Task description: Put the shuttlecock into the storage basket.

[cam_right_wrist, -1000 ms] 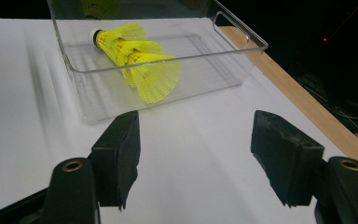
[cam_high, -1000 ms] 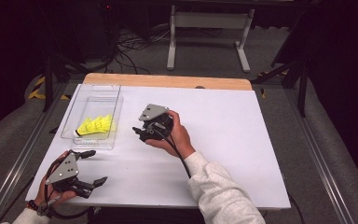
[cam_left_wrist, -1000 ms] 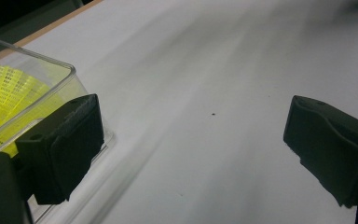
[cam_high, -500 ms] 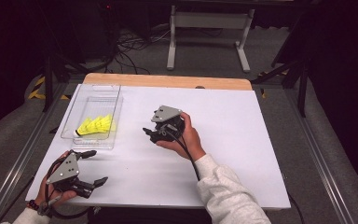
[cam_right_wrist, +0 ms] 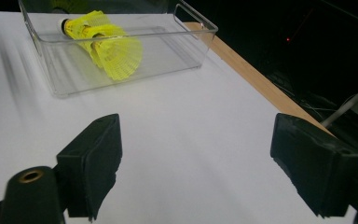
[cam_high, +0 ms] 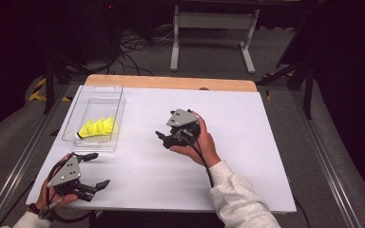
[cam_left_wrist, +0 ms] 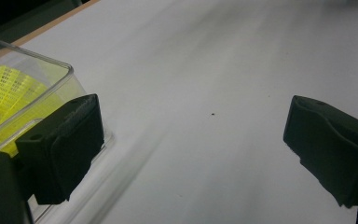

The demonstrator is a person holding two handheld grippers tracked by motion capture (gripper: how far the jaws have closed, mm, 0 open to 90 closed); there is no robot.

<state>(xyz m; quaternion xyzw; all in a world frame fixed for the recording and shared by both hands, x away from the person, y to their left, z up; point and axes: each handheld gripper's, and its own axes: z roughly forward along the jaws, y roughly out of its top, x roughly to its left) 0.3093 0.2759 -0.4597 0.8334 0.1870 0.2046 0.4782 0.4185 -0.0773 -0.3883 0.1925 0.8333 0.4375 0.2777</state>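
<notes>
High view shows the desk (cam_high: 275, 142), then the clear bin (cam_high: 115, 97) at its left holding the yellow shuttlecocks (cam_high: 97, 128). Right gripper (cam_high: 163, 139), jaws just widened and empty, could nudge the light bin; left gripper (cam_high: 97, 169) gapes beside it.

Yellow shuttlecocks (cam_left_wrist: 9, 100) cut off by left edge, partly behind tool jaw

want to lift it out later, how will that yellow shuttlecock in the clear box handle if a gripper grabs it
The shuttlecock probably weighs next to nothing. Its meshed yellow skirt looks thin, so it may flex or crush under a firm pinch. Lying on its side in the clear box, it would likely roll in a curve if nudged.
</notes>
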